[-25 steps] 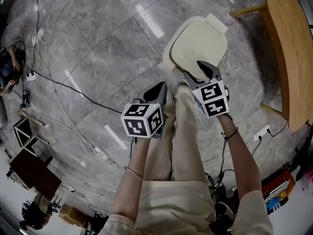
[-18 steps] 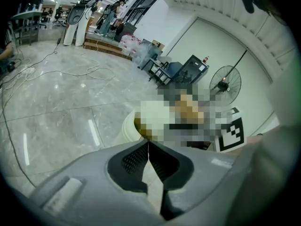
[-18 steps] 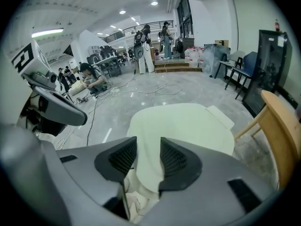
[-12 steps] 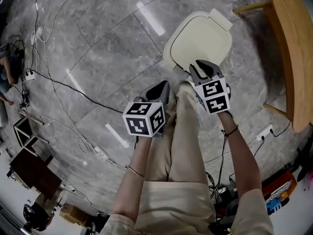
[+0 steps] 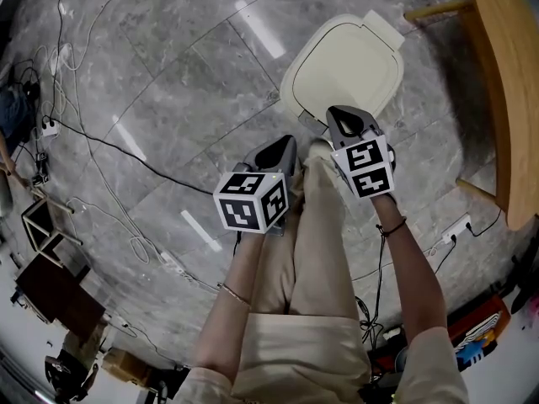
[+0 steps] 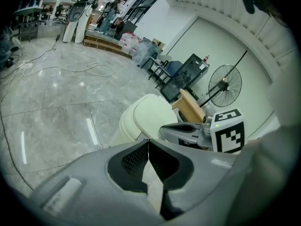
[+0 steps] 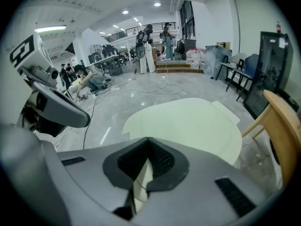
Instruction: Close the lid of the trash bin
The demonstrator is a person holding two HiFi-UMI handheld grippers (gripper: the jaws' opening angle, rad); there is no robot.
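The cream trash bin [image 5: 341,66] stands on the grey floor with its lid [image 7: 188,121] lying flat and closed. My right gripper [image 5: 337,112] hovers over the bin's near edge. Its jaws are closing and meet at the tips with nothing between them [image 7: 148,139]. My left gripper [image 5: 286,141] hangs to the left of the bin and nearer to me, shut and empty [image 6: 148,140]. In the left gripper view the bin [image 6: 141,119] is ahead and the right gripper [image 6: 164,130] reaches in from the right.
A wooden table [image 5: 509,82] stands close to the right of the bin. Cables [image 5: 109,141] trail over the floor at the left, and a power strip [image 5: 450,225] lies at the right. The person's legs [image 5: 307,225] are below the grippers.
The right gripper's jaws, spread wide a second ago, have come together. Both grippers have sunk a little; the bin's lid stays flat.
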